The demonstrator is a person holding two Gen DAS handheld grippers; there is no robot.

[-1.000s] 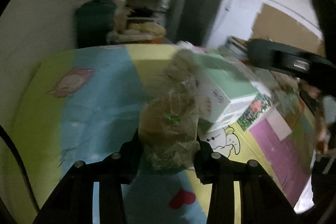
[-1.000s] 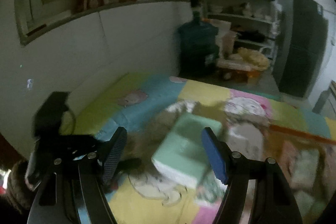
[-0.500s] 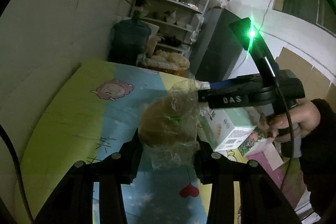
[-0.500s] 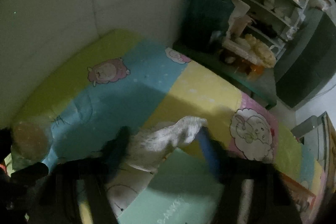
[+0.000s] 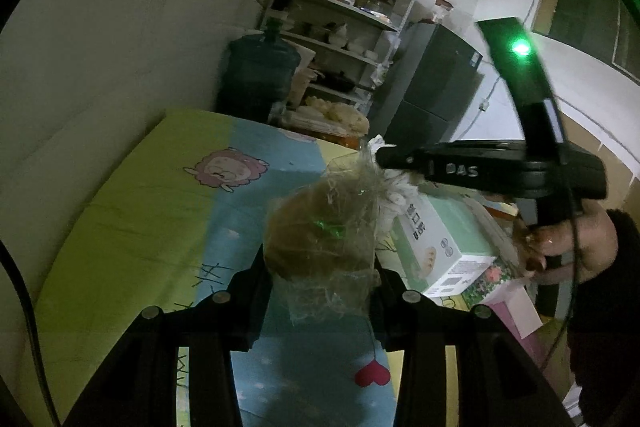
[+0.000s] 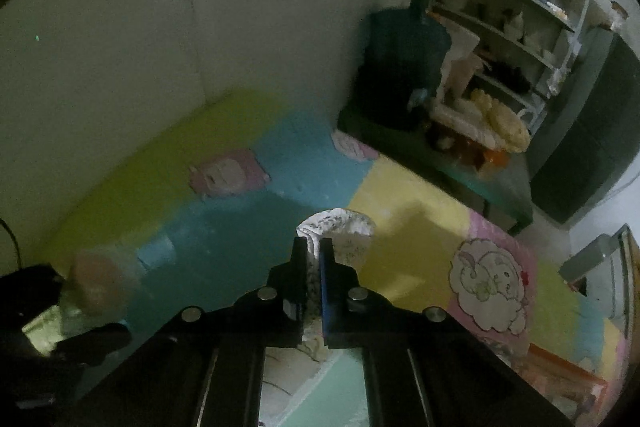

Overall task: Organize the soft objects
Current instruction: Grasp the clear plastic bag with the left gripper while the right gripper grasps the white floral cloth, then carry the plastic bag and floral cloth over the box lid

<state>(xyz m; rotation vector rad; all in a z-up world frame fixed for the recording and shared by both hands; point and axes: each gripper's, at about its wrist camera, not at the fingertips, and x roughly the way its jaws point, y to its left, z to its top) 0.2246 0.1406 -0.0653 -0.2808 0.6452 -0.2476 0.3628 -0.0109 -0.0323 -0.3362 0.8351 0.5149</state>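
Note:
My left gripper [image 5: 320, 267] is shut on a round tan bun in a clear plastic bag [image 5: 320, 239], held above the colourful play mat [image 5: 160, 211]. My right gripper [image 6: 314, 259] is shut on a white cloth [image 6: 340, 227], lifted above the mat [image 6: 224, 231]. In the left wrist view the right gripper's body [image 5: 480, 171] reaches in from the right, with the white cloth [image 5: 396, 195] hanging at its tip just behind the bag. The bagged bun also shows blurred at the left of the right wrist view [image 6: 100, 279].
A mint-green box [image 5: 436, 243] lies on the mat under the right gripper. A blue water jug [image 5: 260, 75], shelves [image 5: 344, 11] and a dark fridge [image 5: 428, 95] stand beyond the mat's far edge. A white wall borders the mat on the left.
My right gripper went from open above the green box to shut on the white cloth and lifted it. My left gripper kept hold of the bagged bun and tilted up.

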